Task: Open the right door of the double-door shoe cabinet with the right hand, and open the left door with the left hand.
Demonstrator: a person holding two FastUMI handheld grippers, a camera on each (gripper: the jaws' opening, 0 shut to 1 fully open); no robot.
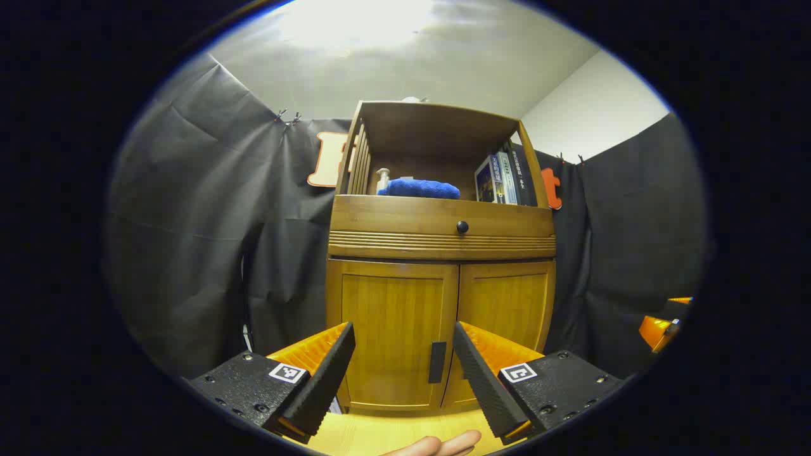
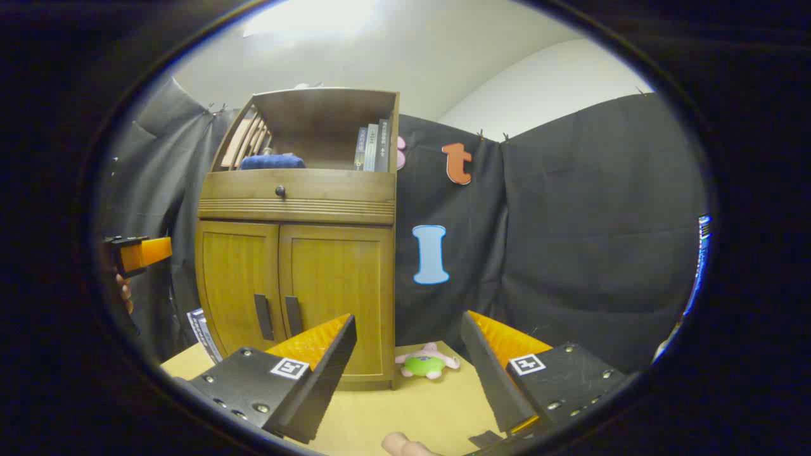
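The wooden shoe cabinet (image 1: 441, 253) stands on a light wooden counter (image 2: 405, 405), against the black cloth wall. Both lower doors are closed. The left door (image 1: 393, 332) and the right door (image 1: 507, 316) meet in the middle, and each has a dark handle near that line; in the right gripper view the two handles (image 2: 277, 315) stand side by side.

Above the doors there is a drawer with a small round knob (image 1: 462, 227). In the open shelf on top lie a blue cloth (image 1: 419, 188) and some books (image 1: 500, 180) standing at the right side.

The left tool (image 1: 404, 354) is in front of the left door, not touching it, and its fingers are spread apart with nothing between them. The right tool (image 2: 408, 354) is further to the right side of the cabinet, also well away from the doors, with fingers apart and holding nothing.

A small pink and green soft toy (image 2: 427, 362) lies on the counter just beside the cabinet's right corner.
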